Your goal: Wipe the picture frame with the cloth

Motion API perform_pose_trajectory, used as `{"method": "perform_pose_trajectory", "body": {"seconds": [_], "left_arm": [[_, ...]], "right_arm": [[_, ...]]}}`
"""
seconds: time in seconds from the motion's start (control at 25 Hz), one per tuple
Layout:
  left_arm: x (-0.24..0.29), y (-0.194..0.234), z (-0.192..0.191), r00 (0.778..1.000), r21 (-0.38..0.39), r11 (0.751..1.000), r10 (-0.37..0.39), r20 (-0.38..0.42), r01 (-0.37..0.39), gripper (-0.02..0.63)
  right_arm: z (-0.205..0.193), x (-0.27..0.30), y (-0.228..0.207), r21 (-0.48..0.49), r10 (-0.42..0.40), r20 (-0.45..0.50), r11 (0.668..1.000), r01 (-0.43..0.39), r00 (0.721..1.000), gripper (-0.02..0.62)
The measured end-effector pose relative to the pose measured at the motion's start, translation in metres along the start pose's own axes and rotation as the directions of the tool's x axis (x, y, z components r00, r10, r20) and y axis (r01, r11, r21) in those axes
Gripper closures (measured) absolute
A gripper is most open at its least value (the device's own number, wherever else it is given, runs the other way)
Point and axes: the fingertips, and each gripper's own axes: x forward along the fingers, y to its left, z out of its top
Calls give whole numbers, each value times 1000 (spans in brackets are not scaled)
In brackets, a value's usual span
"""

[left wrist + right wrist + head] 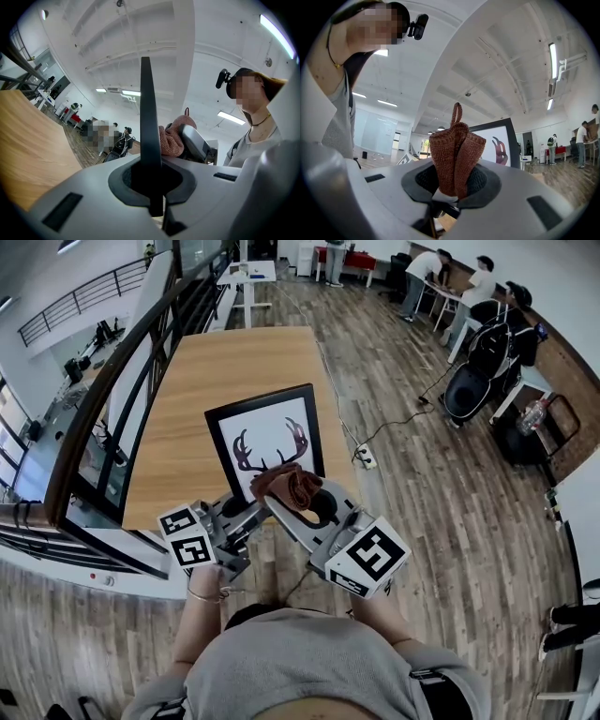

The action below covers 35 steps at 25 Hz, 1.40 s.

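Note:
A black picture frame (265,437) with an antler print is held over the near end of the wooden table (216,362). My left gripper (249,514) is shut on its lower edge; in the left gripper view the frame (146,122) runs up edge-on between the jaws of the left gripper (151,187). My right gripper (292,501) is shut on a bunched brown knitted cloth (287,486), which lies against the lower part of the frame's front. In the right gripper view the cloth (454,157) stands up out of the right gripper (449,190), with the frame (502,143) just behind it. The cloth (171,138) shows right of the frame edge.
A dark railing (141,371) and a drop to a lower floor run along the table's left side. On the wood floor to the right lie a power strip (365,458) and its cable. Several people (478,287) and a black stroller (473,381) are at the far right.

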Motion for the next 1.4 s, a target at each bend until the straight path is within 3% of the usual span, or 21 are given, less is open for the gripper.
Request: {"method": "perform_pose_trajectory", "body": {"seconds": [0.48, 0.8, 1.0, 1.16, 1.4], "left_arm": [[2, -9, 6, 1000, 1, 1000, -24, 15, 24, 589], [0, 5, -3, 1000, 12, 1000, 3, -30, -3, 589], [1, 4, -1, 1000, 4, 1000, -6, -10, 6, 589], [1, 2, -1, 1000, 9, 1000, -12, -18, 12, 589], [0, 1, -1, 999, 4, 999, -32, -24, 32, 589]], "right_arm": [[7, -16, 10, 57, 69, 1, 996, -69, 998, 499], [-12, -13, 21, 77, 108, -72, 992, -102, 992, 499], [-19, -18, 32, 67, 178, -135, 983, -171, 975, 499], [-6, -20, 36, 71, 209, -96, 977, -203, 973, 499], [24, -17, 38, 1, 214, -18, 977, -214, 977, 499]]}}
